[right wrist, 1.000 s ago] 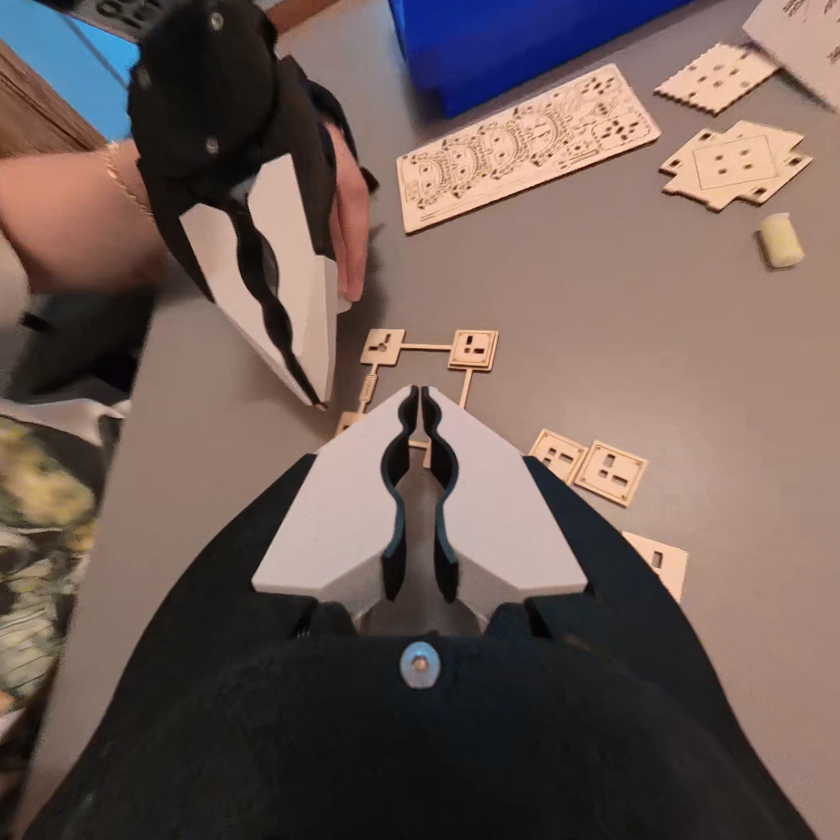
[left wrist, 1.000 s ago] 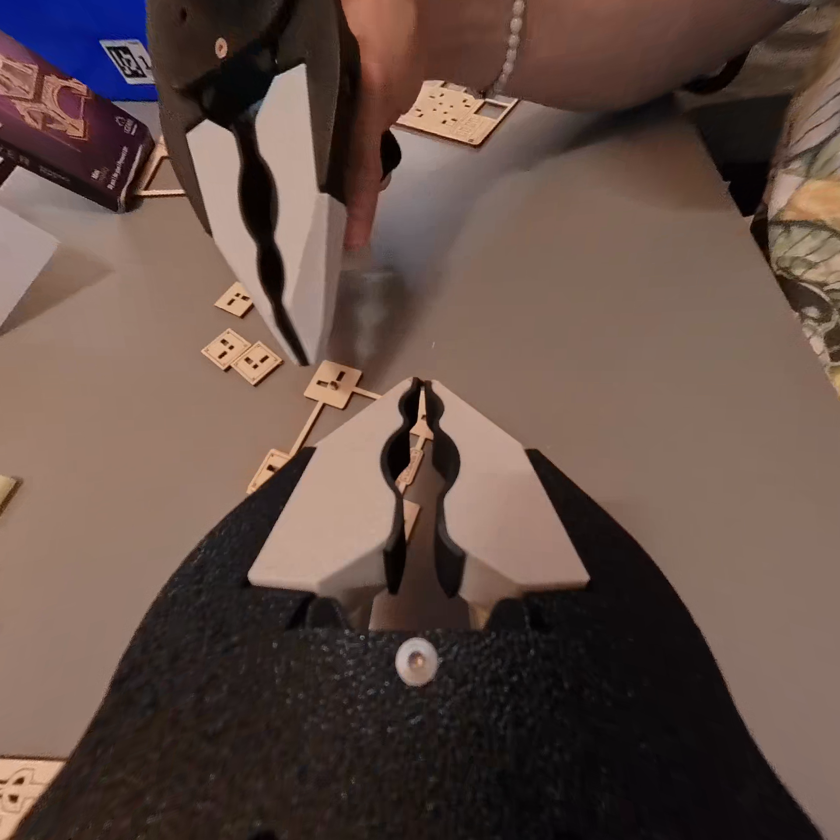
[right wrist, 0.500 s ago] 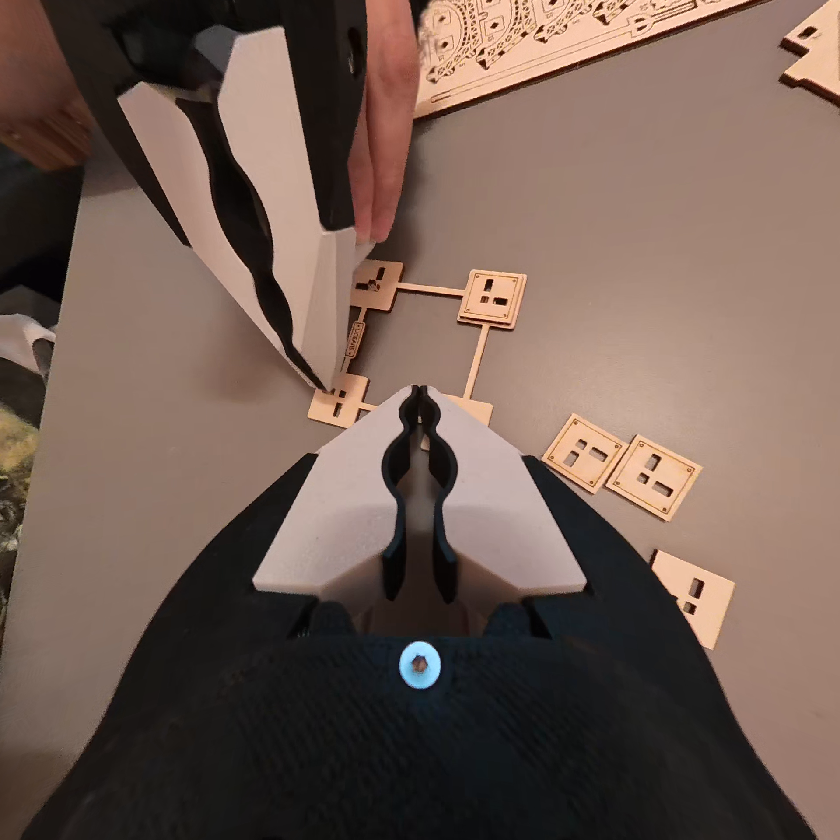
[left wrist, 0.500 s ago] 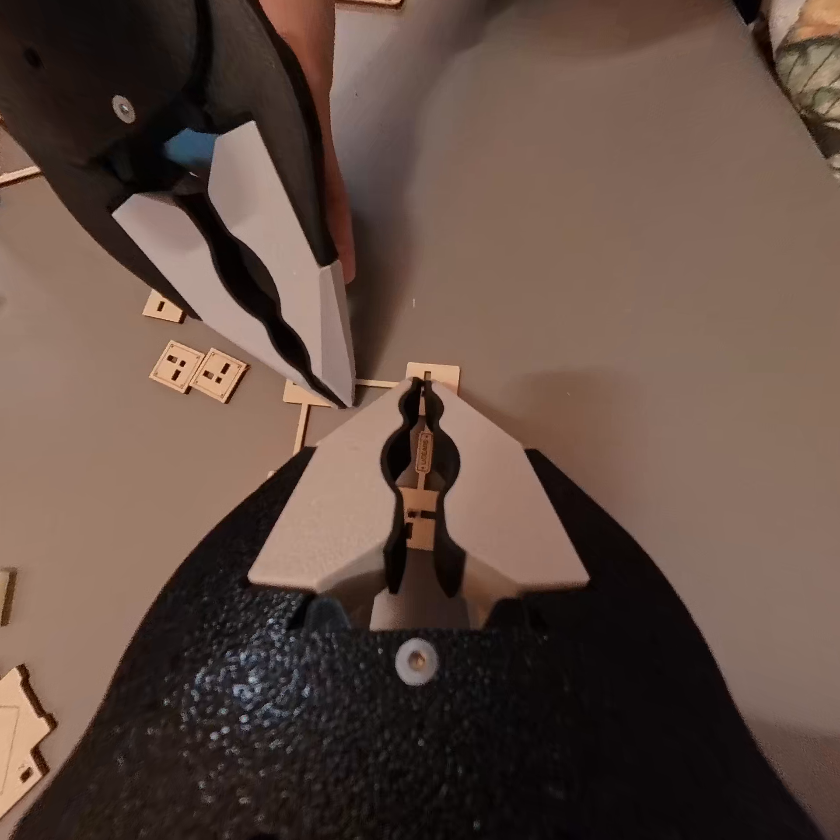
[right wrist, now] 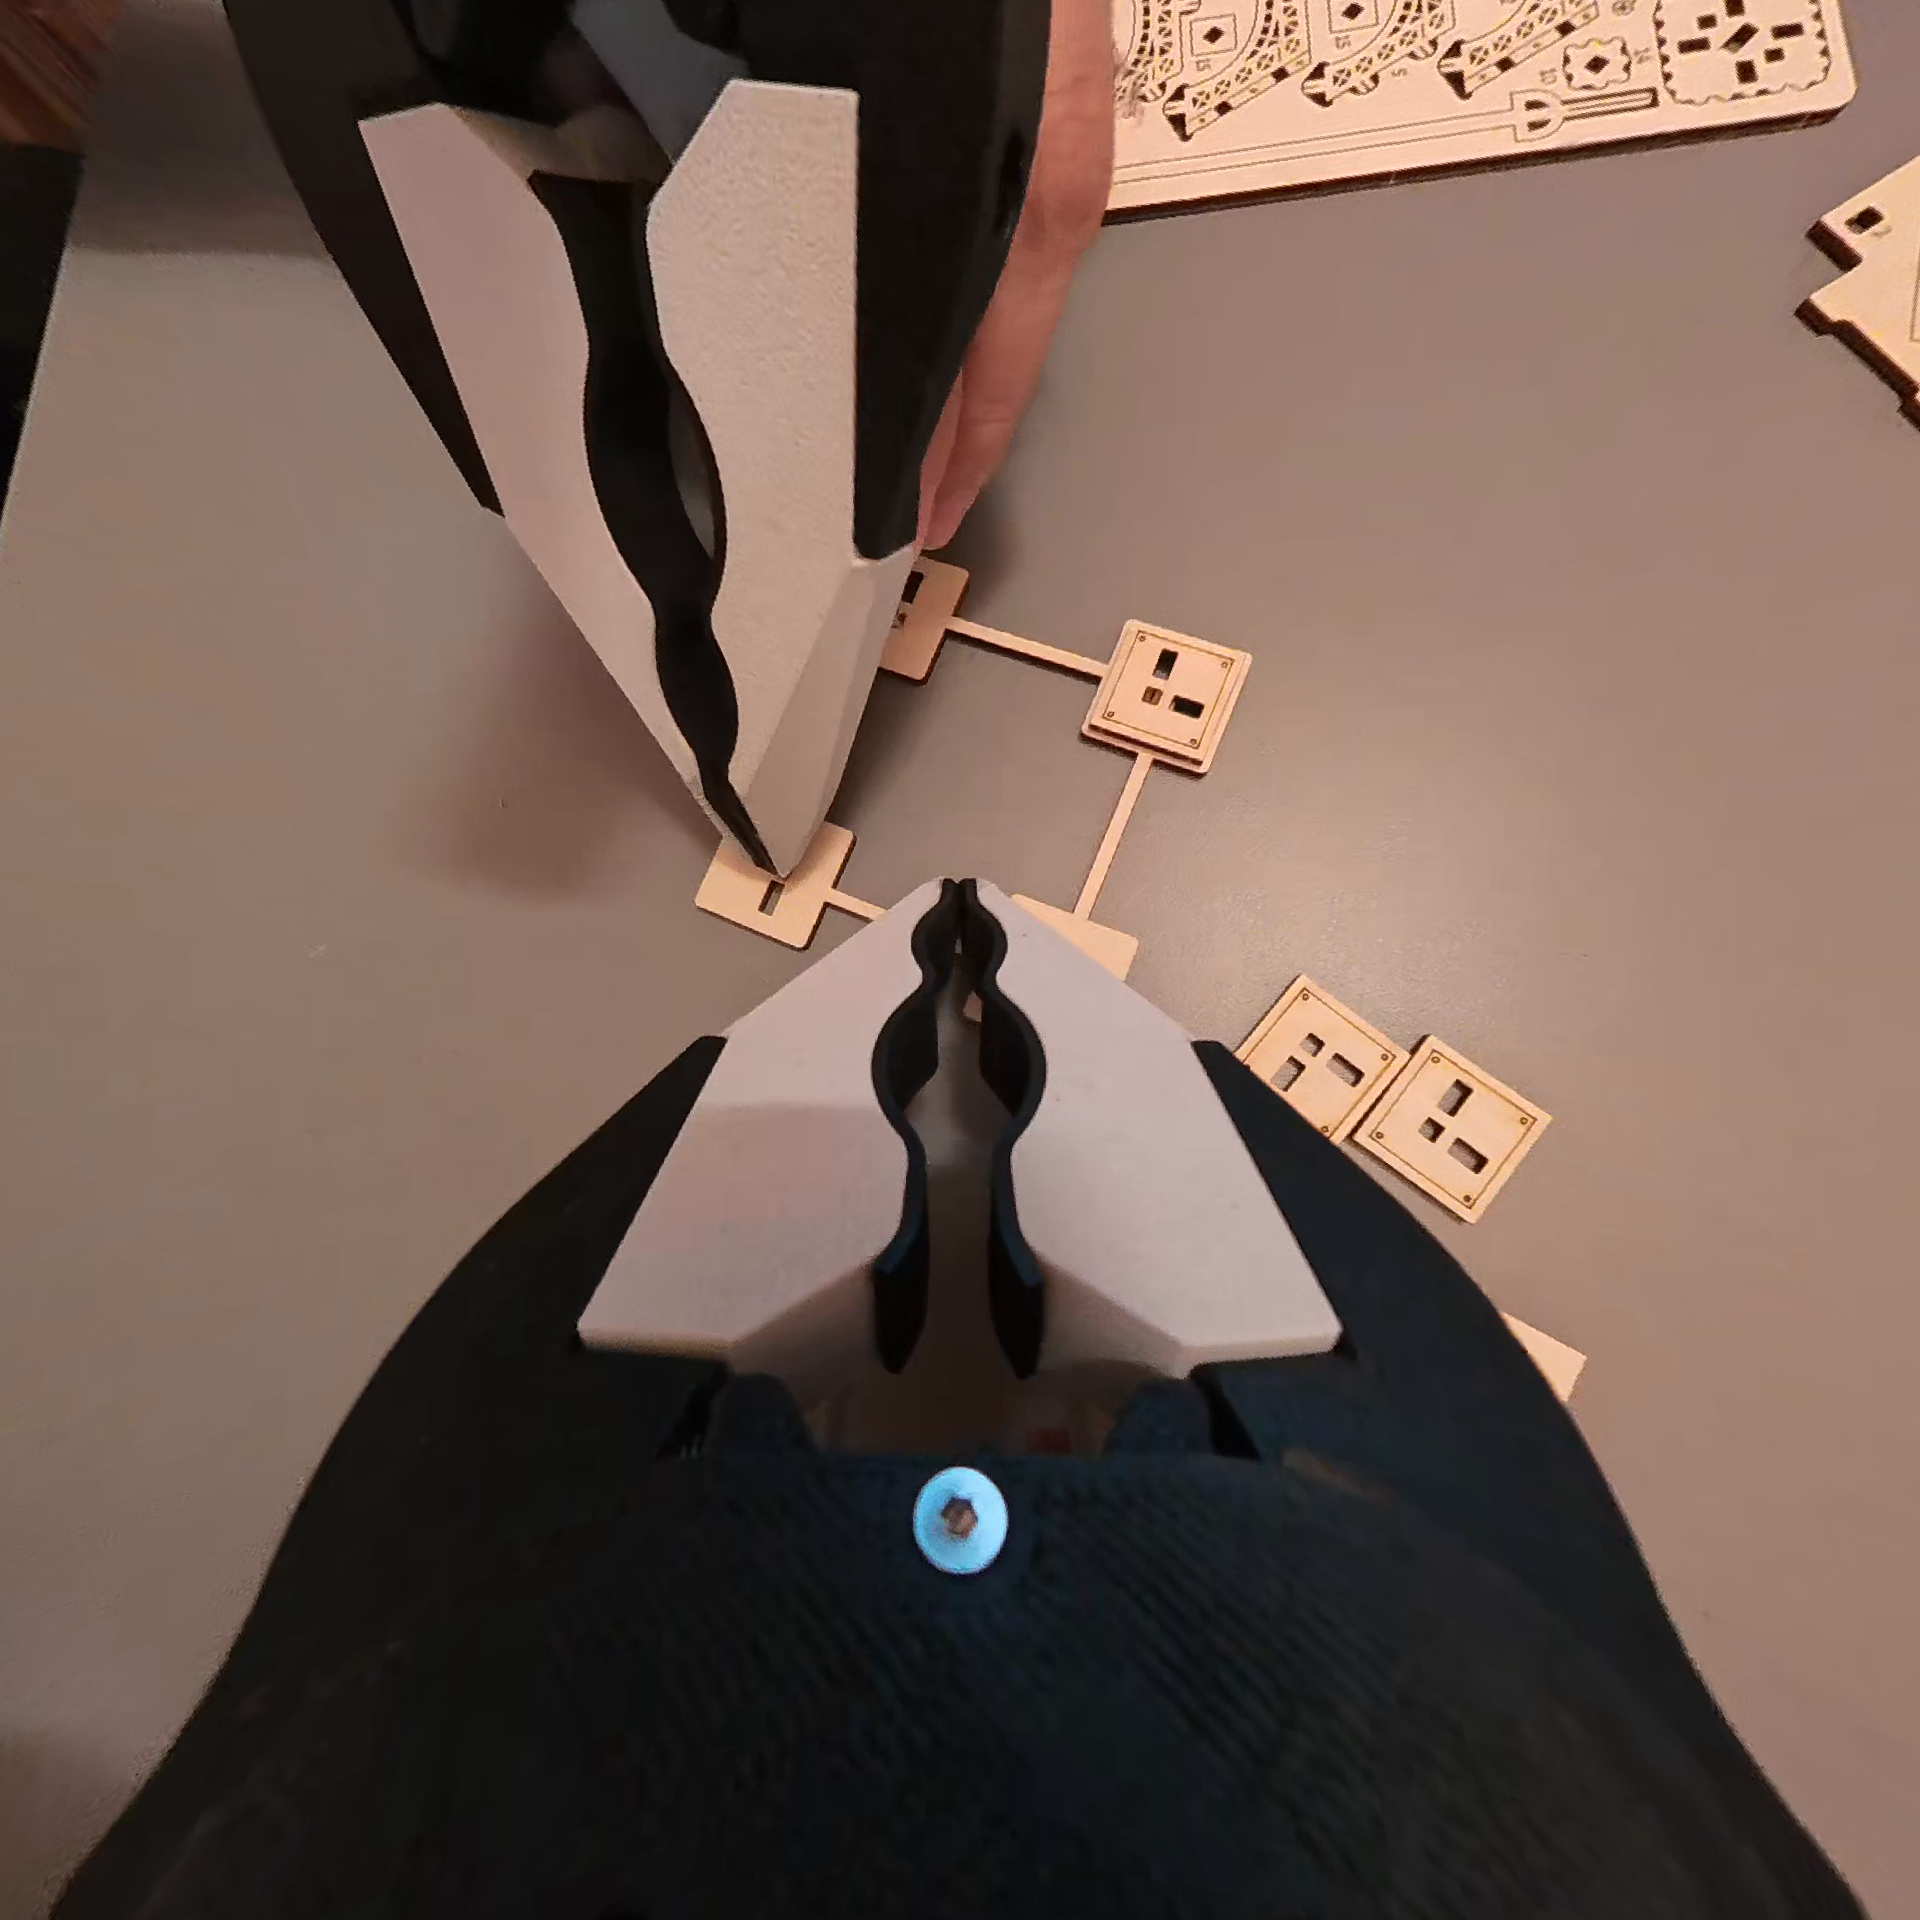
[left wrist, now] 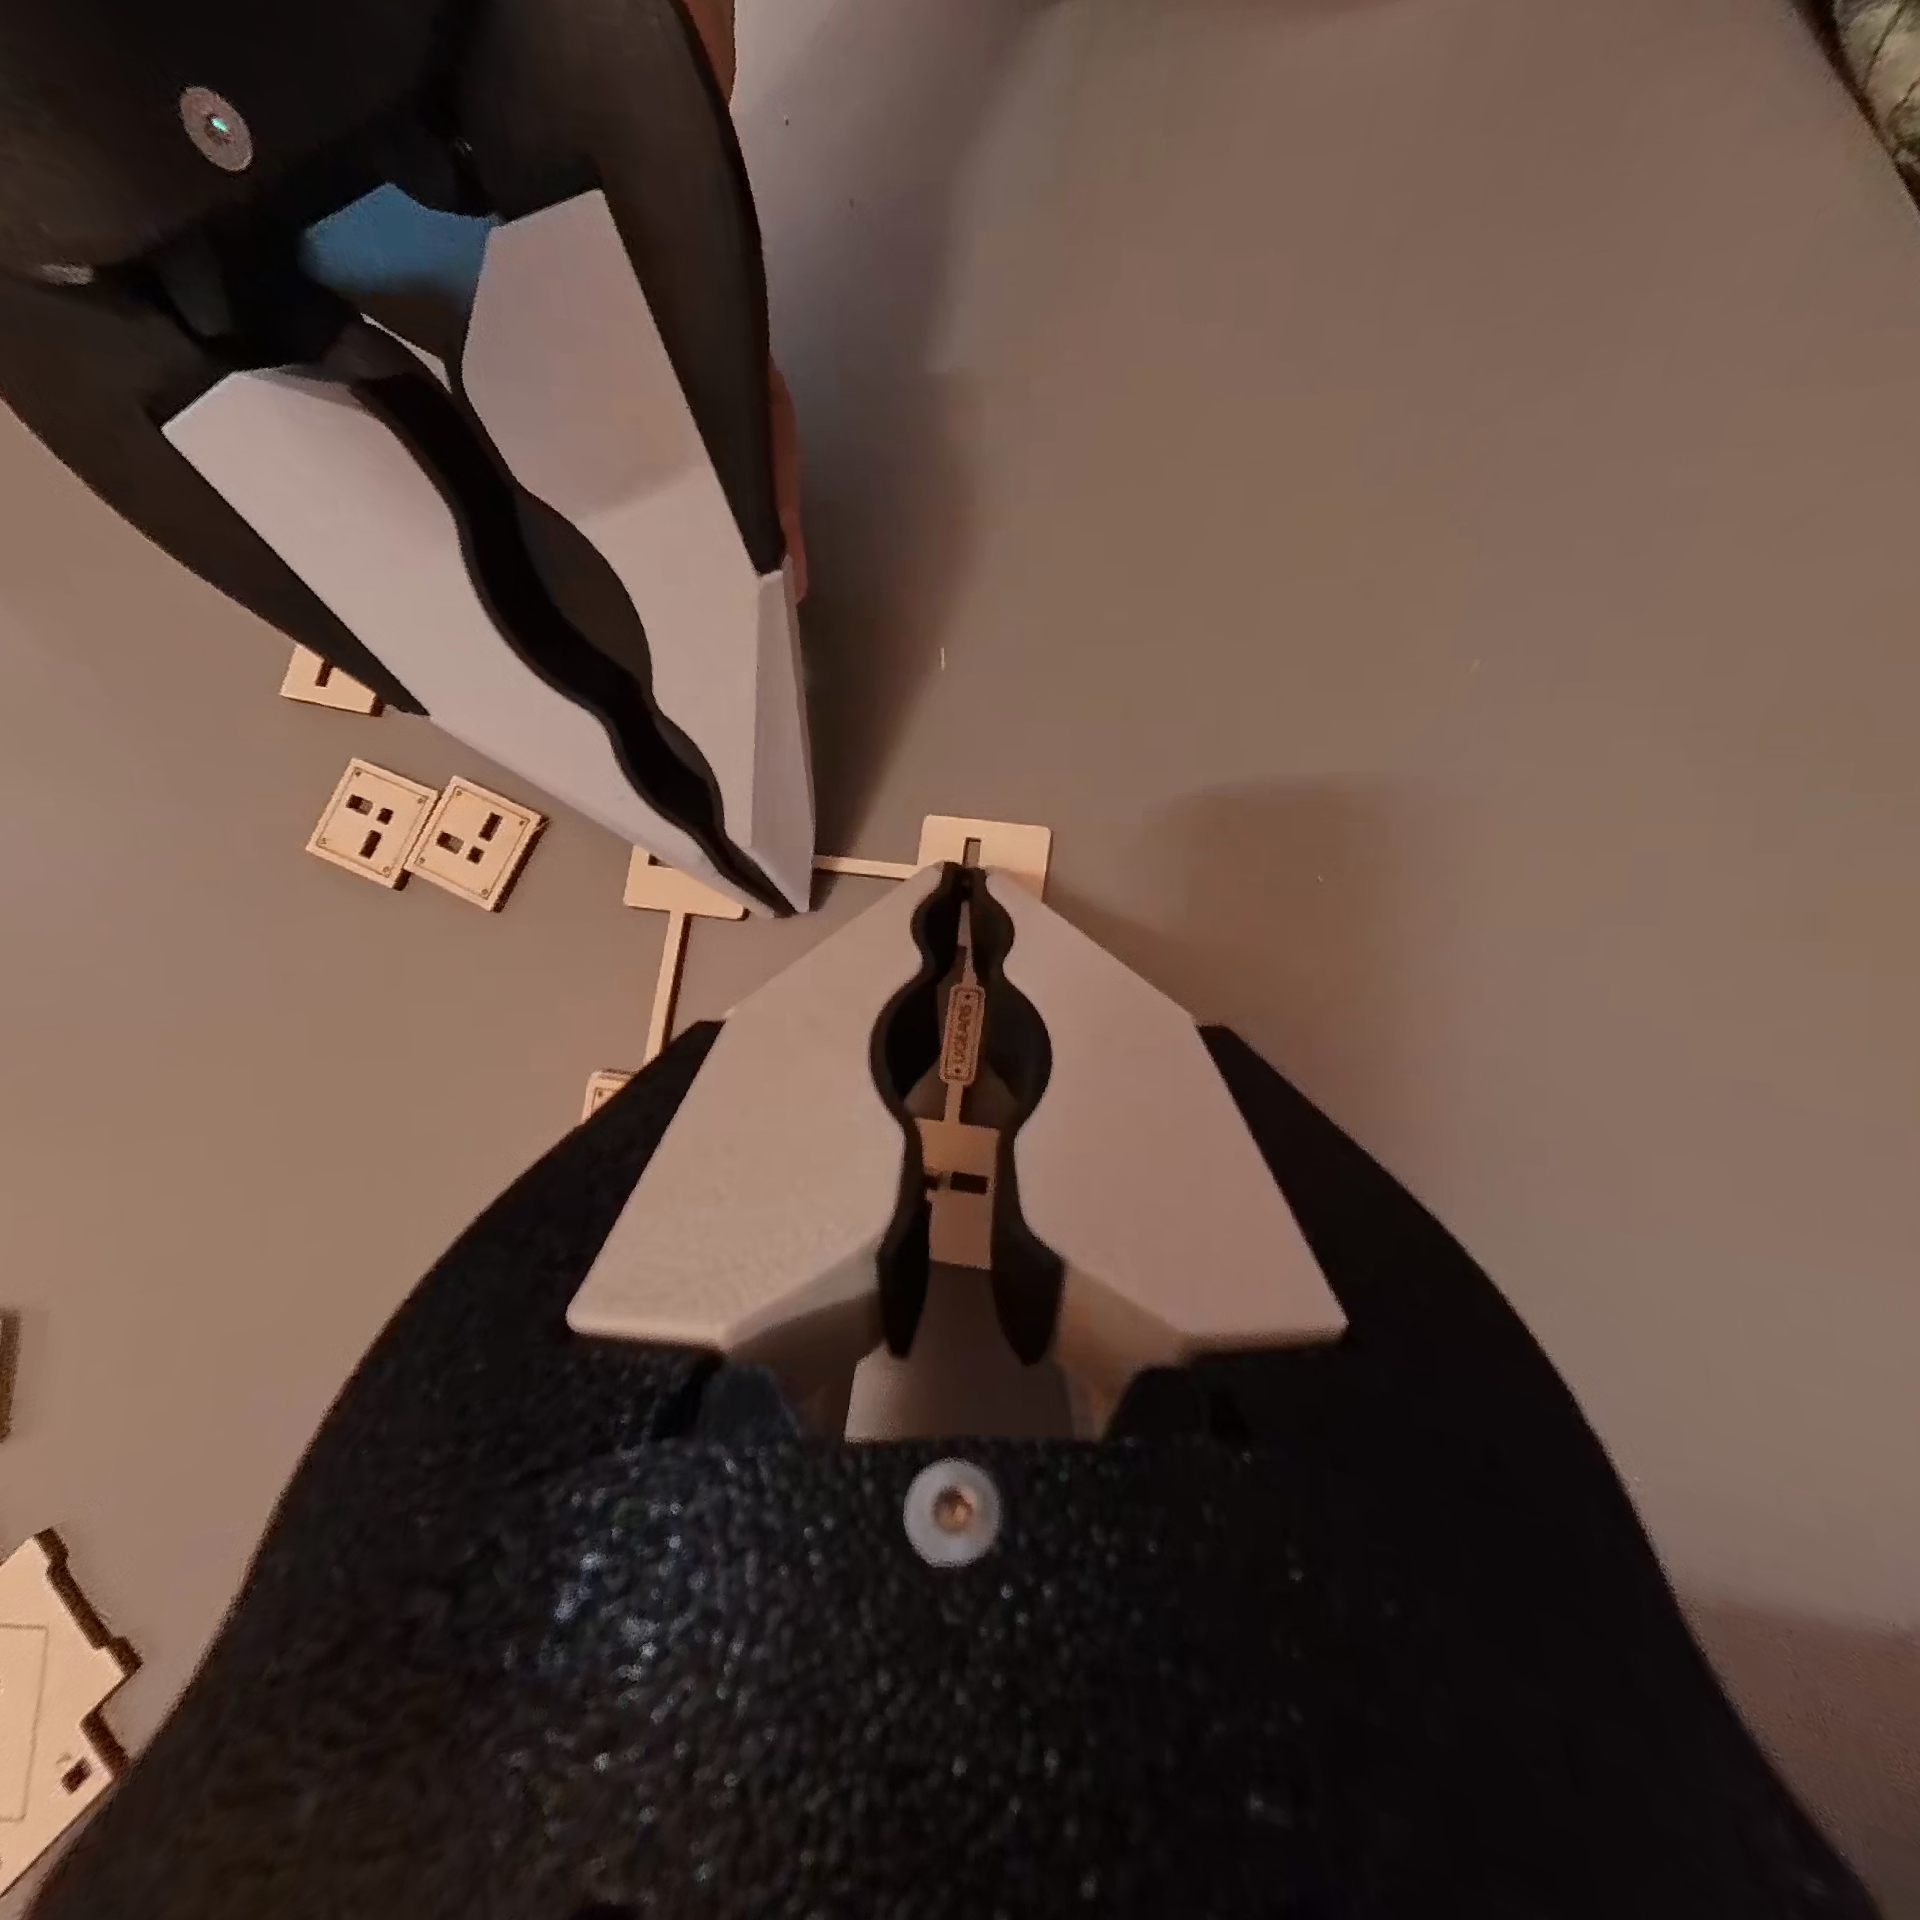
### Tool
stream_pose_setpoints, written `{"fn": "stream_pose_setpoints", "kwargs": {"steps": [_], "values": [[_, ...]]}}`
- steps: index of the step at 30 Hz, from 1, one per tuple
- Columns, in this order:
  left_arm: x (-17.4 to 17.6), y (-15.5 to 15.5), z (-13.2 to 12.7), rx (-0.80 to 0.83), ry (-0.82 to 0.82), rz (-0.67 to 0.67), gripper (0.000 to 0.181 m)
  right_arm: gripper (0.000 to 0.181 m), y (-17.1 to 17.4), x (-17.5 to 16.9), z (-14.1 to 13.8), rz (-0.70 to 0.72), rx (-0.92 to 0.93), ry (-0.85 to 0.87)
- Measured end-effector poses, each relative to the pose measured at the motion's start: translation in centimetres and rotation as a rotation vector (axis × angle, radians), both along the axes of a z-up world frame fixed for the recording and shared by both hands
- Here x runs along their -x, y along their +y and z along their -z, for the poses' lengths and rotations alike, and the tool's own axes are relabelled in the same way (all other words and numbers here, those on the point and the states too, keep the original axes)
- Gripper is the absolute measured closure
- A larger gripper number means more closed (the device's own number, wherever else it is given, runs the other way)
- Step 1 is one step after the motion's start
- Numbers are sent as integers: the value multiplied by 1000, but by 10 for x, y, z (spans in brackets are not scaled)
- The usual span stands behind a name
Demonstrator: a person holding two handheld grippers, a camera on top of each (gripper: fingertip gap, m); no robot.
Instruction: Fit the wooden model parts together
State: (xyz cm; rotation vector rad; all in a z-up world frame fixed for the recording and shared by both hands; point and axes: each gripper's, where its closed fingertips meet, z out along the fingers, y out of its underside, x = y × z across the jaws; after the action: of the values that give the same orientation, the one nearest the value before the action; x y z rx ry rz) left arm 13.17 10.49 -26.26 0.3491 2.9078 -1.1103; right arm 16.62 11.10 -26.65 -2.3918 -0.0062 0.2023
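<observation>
Both claws, left [left wrist: 966, 883] and right [right wrist: 958, 888], pressed together, tips down on the flat square wooden frame [right wrist: 1117, 821].

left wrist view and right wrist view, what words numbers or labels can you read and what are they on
Small engraved tag on a thin bar of the wooden frame, left wrist view: one short line of writing, which I do not copy out.
Wooden parts sheet, right wrist view: tiny engraved marks beside some parts, too small to read surely.
Loose square pieces, right wrist view: only cut slots, no writing.
</observation>
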Motion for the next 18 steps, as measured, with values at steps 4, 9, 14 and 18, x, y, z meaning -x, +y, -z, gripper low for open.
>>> {"fn": "stream_pose_setpoints", "kwargs": {"steps": [4,9,14,18], "values": [[0,1,0,-25,3,0,181,181,0,0,0,-4,-3,-6],[-2,4,0,-37,10,-11,181,181,0,0,0,-11,-5,-13],[-3,4,0,-28,15,-33,181,181,0,0,0,-17,-9,-11],[-4,3,1,-20,22,-63,181,181,-4,4,-2,-57,-1,-12]]}}
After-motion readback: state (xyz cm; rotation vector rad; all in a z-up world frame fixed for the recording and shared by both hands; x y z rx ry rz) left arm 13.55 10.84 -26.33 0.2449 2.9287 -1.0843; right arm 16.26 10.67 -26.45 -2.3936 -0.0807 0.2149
